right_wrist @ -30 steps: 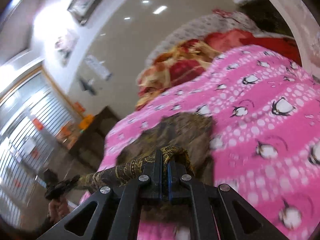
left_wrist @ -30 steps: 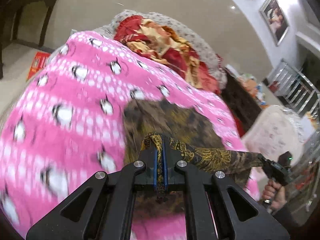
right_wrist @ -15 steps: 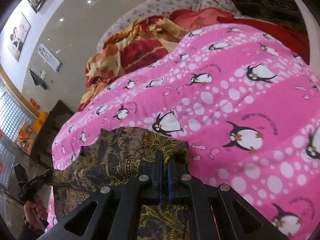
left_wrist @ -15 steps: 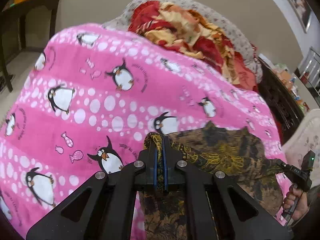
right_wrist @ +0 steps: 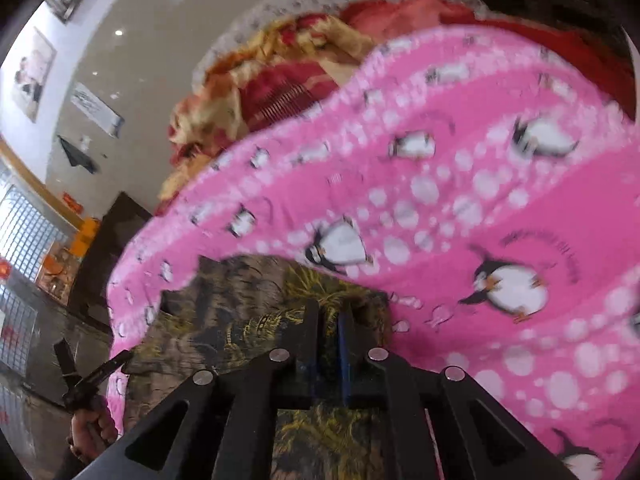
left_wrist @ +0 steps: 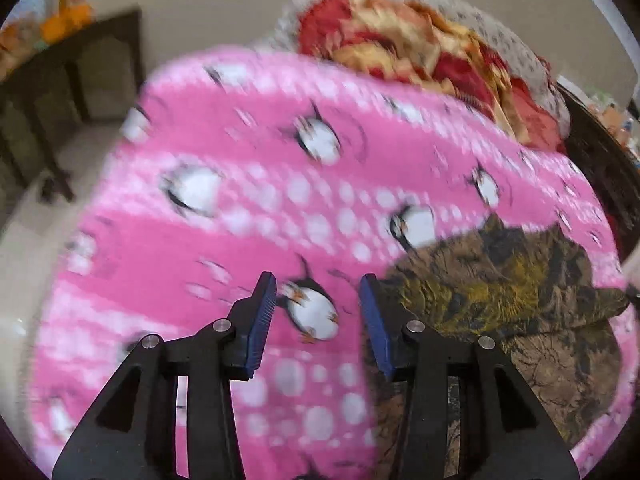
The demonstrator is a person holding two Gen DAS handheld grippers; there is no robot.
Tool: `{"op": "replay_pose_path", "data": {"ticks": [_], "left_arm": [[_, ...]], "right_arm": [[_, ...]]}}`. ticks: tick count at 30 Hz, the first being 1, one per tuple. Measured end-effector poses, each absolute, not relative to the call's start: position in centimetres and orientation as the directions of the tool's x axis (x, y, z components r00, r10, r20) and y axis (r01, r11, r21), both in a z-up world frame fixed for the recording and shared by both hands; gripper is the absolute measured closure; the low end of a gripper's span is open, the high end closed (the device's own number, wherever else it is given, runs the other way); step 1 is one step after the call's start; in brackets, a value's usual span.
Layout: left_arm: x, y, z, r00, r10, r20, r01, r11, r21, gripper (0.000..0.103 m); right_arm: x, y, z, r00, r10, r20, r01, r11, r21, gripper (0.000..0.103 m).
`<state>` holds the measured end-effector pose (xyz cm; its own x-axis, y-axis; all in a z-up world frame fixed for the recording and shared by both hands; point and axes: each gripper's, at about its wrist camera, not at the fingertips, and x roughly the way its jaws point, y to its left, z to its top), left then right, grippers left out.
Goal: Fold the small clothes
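A brown and gold patterned garment (left_wrist: 500,300) lies folded flat on a pink penguin blanket (left_wrist: 280,200). My left gripper (left_wrist: 318,300) hovers just left of the garment's edge. Its jaws are opening, with only blanket showing between them. In the right wrist view my right gripper (right_wrist: 331,316) sits low over the garment (right_wrist: 240,312) at its right edge. Its jaws are opening to a narrow slit, with cloth lying under the tips. The left gripper (right_wrist: 94,354) shows at the far left of that view, held by a hand (right_wrist: 88,428).
A crumpled red and yellow quilt (left_wrist: 420,44) is heaped at the far end of the blanket (right_wrist: 480,208). A dark table (left_wrist: 72,80) stands off to the left on the floor. A dark cabinet (right_wrist: 108,248) stands beyond the bed's edge.
Both grippers carried the garment's edge forward and down onto the blanket, doubling it over. The left gripper then let go and slid left. The right jaws parted slightly.
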<state>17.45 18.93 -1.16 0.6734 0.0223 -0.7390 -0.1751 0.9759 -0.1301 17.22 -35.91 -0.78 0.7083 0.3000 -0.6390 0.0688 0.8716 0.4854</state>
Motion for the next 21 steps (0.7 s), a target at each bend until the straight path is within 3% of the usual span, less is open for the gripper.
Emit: {"op": "replay_pose_path", "data": {"ticks": [5, 7, 11, 12, 15, 21], "left_arm": [[14.4, 12.6, 1.0, 0.736, -0.098, -0.669, -0.015, 0.987, -0.161, 0.06], [14.5, 9.2, -0.2, 0.714, -0.124, -0.689, 0.046, 0.99, -0.131, 0.06], [15.2, 7.1, -6.3, 0.629, -0.027, -0.777, 0.056, 0.998, 0.01, 0.06], [14.7, 7.6, -7.3, 0.632, -0.049, -0.774, 0.075, 0.997, -0.001, 0.06], [14.4, 10.1, -7.2, 0.639, -0.104, -0.762, 0.046, 0.994, -0.097, 0.079], [18.1, 8.7, -5.9, 0.51, -0.038, -0.859, -0.011, 0.999, -0.051, 0.079]], "right_arm": [[15.2, -33.0, 1.0, 0.72, 0.274, -0.637, 0.03, 0.905, 0.424, 0.093], [15.6, -29.8, -0.1, 0.667, 0.276, -0.693, -0.008, 0.932, 0.363, 0.093], [17.3, -26.5, -4.0, 0.556, 0.187, -0.81, 0.015, 0.972, 0.235, 0.093], [17.7, -26.5, -5.4, 0.519, 0.174, -0.837, 0.029, 0.975, 0.221, 0.093], [17.4, -27.1, -6.9, 0.554, 0.188, -0.811, -0.043, 0.979, 0.198, 0.098], [19.6, -27.8, -5.9, 0.478, 0.154, -0.865, 0.003, 0.984, 0.177, 0.098]]}}
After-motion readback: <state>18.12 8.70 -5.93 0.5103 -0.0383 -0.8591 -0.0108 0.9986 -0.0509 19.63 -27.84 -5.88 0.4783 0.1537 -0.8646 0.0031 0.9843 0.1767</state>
